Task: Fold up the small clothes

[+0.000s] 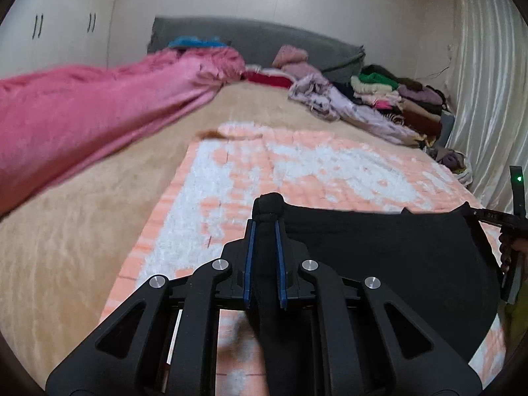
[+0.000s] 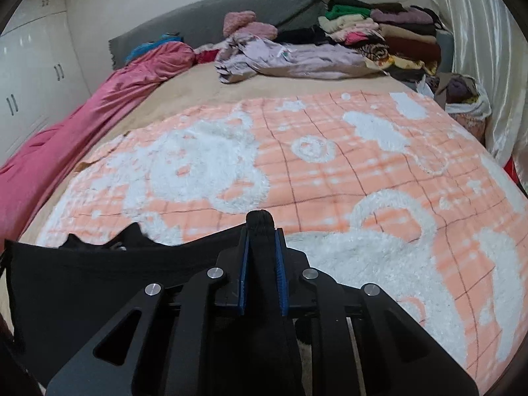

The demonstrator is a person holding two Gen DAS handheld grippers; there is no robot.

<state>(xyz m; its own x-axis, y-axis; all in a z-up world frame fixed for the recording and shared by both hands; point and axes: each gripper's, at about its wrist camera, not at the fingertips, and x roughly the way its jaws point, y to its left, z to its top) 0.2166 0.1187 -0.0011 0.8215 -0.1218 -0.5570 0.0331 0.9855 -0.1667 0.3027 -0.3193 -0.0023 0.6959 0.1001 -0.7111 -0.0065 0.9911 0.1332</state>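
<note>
A small black garment (image 1: 379, 257) hangs stretched between my two grippers above the pink-and-white fleece blanket (image 1: 297, 165). My left gripper (image 1: 265, 227) is shut on one bunched corner of it, the cloth poking out past the blue pads (image 1: 249, 260). My right gripper (image 2: 261, 234) is shut on the other corner; the black garment (image 2: 99, 277) spreads to its left. The right gripper also shows at the right edge of the left wrist view (image 1: 488, 214). The garment's lower part is hidden under the grippers.
The pink-and-white blanket (image 2: 330, 165) lies on a beige bed (image 1: 82, 231). A pink duvet (image 1: 82, 115) runs along the left side. Lilac clothes (image 2: 290, 57) and a stack of folded clothes (image 2: 389, 36) sit by the grey headboard (image 1: 264, 39). Curtains (image 2: 478, 49) hang on the right.
</note>
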